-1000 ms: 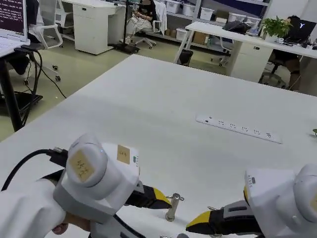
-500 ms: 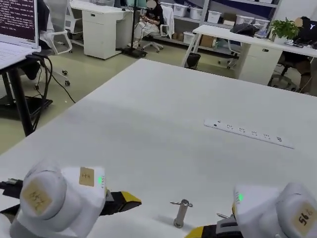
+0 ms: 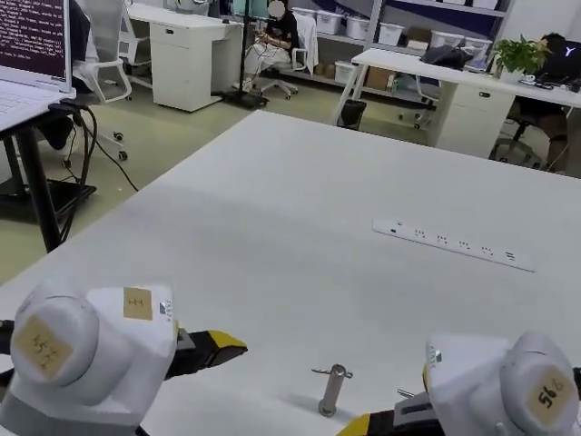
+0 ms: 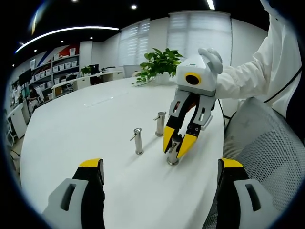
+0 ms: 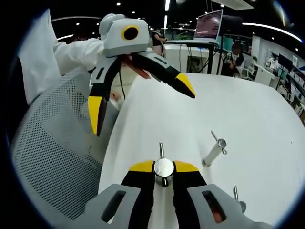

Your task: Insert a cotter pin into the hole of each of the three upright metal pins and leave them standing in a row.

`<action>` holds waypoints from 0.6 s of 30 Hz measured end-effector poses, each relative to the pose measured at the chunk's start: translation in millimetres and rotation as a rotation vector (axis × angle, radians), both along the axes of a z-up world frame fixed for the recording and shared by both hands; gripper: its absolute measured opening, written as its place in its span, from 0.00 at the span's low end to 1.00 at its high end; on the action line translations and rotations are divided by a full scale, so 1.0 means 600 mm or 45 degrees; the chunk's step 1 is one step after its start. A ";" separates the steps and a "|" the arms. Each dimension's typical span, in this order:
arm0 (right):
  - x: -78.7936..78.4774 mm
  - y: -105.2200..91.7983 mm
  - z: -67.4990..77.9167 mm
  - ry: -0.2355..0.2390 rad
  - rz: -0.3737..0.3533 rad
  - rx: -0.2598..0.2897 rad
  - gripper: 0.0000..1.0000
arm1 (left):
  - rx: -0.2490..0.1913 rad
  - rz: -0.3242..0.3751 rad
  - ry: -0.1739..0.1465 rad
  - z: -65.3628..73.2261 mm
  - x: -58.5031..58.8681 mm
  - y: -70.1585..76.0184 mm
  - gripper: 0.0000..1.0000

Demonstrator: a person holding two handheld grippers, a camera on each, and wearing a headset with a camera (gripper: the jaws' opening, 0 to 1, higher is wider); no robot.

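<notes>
Metal pins: three stand upright, close together on the white counter, near its near edge.
Cotter pin: sticks out sideways through the top of the pin in the head view.
Right gripper: its jaws are closed on the head of the pin nearest the counter's edge. In the right gripper view a thin rod pokes out past that pin's head.
Left gripper: jaws spread wide and holding nothing, set back from all three pins.
Edges: the gripped pin stands close to the counter's edge, and a mesh chair sits just past that edge.
Open room: a broad bare stretch of counter runs from the pins to the far edge. A power strip lies well apart from them, toward the far right edge.
Change: a second ago the left gripper's yellow tip was just beside the pin in the head view. Half a second ago it had drawn off to the left, and now it is a little farther back. The pin stands as before, with its cotter pin in.
</notes>
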State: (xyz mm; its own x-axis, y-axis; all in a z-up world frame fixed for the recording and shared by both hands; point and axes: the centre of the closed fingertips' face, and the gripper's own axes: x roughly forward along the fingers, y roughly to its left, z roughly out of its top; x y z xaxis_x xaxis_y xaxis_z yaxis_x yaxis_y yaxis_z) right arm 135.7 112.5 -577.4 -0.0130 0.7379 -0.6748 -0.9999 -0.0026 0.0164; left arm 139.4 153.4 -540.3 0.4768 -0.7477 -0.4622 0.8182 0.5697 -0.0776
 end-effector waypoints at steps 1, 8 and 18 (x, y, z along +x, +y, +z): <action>-0.003 -0.001 0.004 -0.002 0.004 0.007 0.08 | -0.002 0.001 -0.004 0.002 0.000 -0.001 0.99; -0.020 -0.033 0.045 -0.015 0.017 0.068 0.08 | 0.005 -0.013 -0.002 0.005 -0.008 -0.010 0.99; 0.006 -0.161 0.055 -0.071 -0.080 0.006 0.08 | -0.005 -0.026 0.004 0.002 -0.004 -0.015 0.99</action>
State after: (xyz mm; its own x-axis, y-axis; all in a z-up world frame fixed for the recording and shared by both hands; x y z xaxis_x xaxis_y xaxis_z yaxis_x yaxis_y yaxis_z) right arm 139.1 16.0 -544.2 0.0709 0.7393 -0.6697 -0.9974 0.0600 -0.0394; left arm 136.9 144.2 -539.0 0.4597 -0.7592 -0.4607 0.8296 0.5522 -0.0824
